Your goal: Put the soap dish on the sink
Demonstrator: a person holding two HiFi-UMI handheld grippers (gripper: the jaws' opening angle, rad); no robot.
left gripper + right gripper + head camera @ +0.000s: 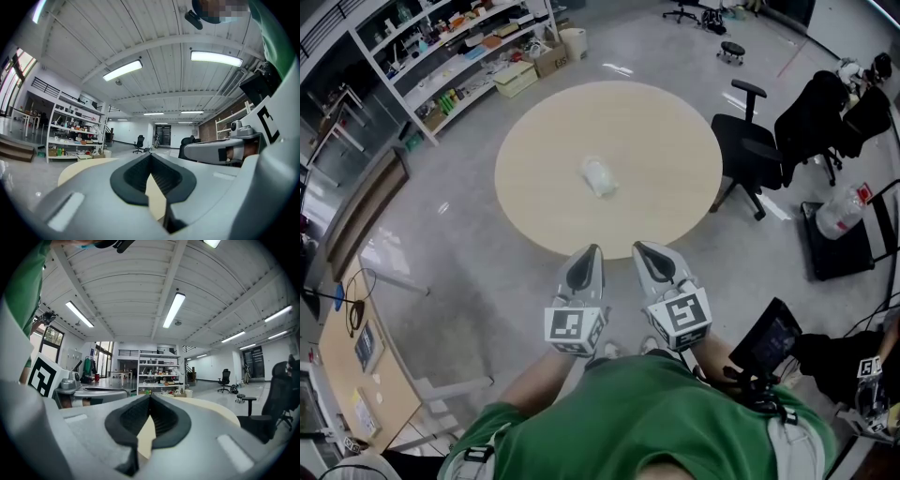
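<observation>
A small pale, translucent object (600, 175) lies near the middle of the round beige table (675, 141); I cannot tell what it is. No sink shows in any view. Both grippers are held level side by side just short of the table's near edge, pointing at it. My left gripper (589, 251) (151, 154) is shut, its dark pads meeting at the tip with nothing between them. Beside it, my right gripper (642, 247) (150, 396) is shut and empty as well. Each gripper view shows the table top beyond the pads.
Black office chairs (750, 150) stand at the table's right. White shelving (459, 56) with boxes lines the far left. A wooden desk (356, 356) is at the near left. A large water jug (842, 211) sits on a dark mat at the right.
</observation>
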